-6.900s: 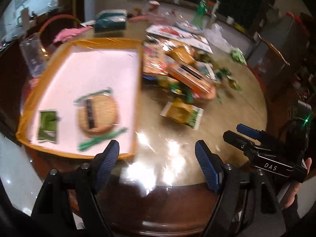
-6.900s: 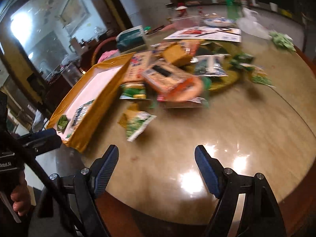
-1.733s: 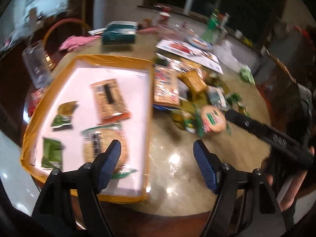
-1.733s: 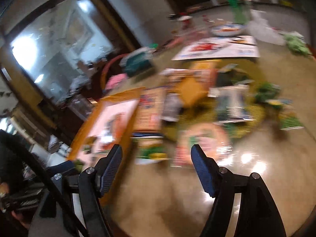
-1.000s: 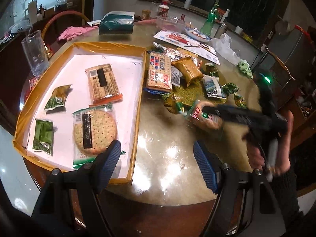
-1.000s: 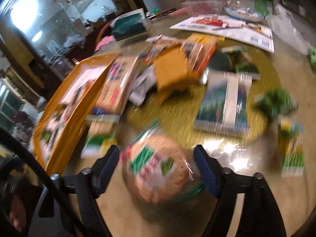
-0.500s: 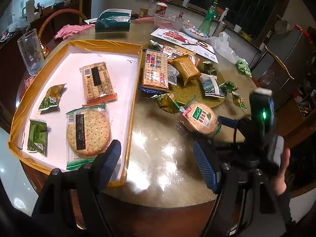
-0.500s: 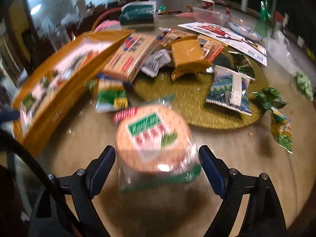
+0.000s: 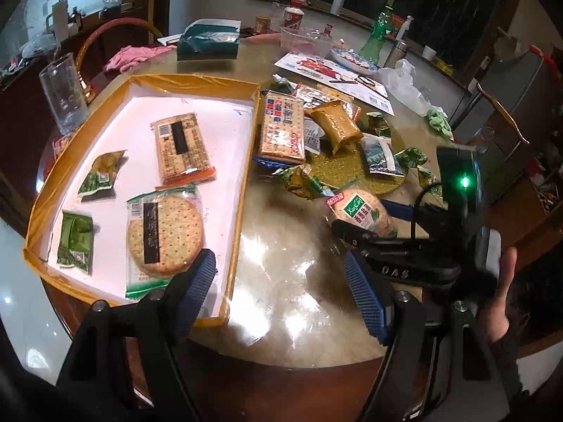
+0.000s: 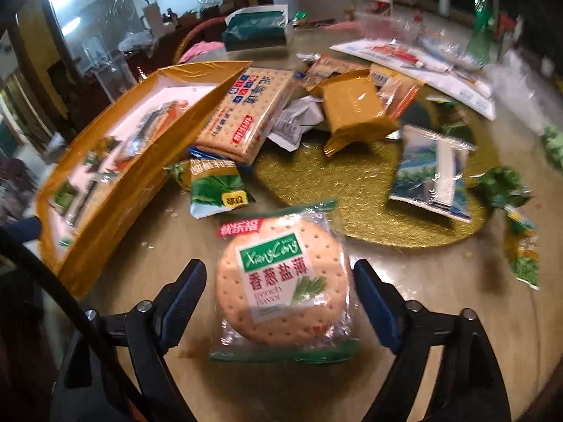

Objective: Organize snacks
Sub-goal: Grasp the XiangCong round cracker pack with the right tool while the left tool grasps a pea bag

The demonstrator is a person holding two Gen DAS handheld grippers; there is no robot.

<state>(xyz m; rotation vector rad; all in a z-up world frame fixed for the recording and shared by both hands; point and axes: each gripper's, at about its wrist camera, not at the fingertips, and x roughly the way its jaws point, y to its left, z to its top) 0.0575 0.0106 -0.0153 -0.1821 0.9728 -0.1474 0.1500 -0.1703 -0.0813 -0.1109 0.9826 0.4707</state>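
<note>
A: How far along is the sorting?

B: Partway, I judge. The tray (image 9: pixel 246 161) holds five packets, among them a round cracker pack (image 9: pixel 165 232) at its near end. A heap of snacks (image 10: pixel 299 119) waits on the tabletop (image 9: pixel 288 263) beside the tray.

A: And the jaws?

B: The right gripper (image 10: pixel 279 288) is spread around the onion cracker pack (image 10: pixel 285 281), not touching it. The left gripper (image 9: pixel 281 281) hangs released over the tray's near corner.

A: Versus seven seconds ago?

B: The tray had only two packets then; the rectangular pack (image 9: pixel 183 147) has since gone in.
</note>
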